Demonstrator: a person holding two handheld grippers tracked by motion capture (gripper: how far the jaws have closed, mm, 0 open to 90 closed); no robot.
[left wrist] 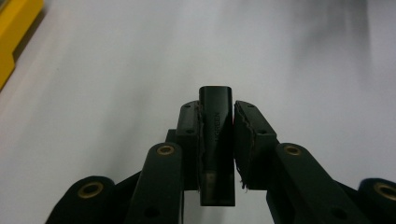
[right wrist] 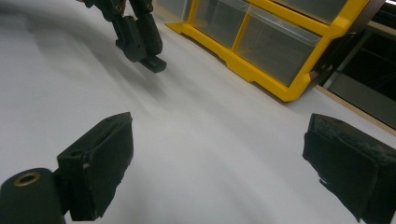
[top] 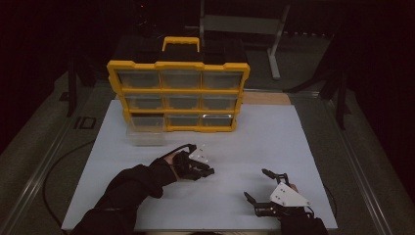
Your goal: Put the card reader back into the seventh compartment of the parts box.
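The left gripper (left wrist: 215, 140) has its two black jaws squeezed tight on a small black plug (left wrist: 215, 121), maybe a little adapter. The plug is smooth hard plastic, flat and long, with a rounded end that sticks out past the jaws. The pads (left wrist: 245, 140) on the jaws look soft and rubbery, with rough, worn edges. From the right gripper view you can see the plug (right wrist: 154, 64) held just above the table, tipped down. The right gripper (right wrist: 215, 172) has its jaws wide apart with nothing between them, and its pads are the same soft black kind. In the high view it sits low near the front edge, well apart from the left gripper (top: 195, 164). The table top (top: 274, 142) is flat, white and smooth. At the back stands a yellow plastic parts organizer (top: 178, 93) with see-through drawers and a handle on top. One clear drawer (top: 145, 136) is pulled out on the table. The room around is dark.
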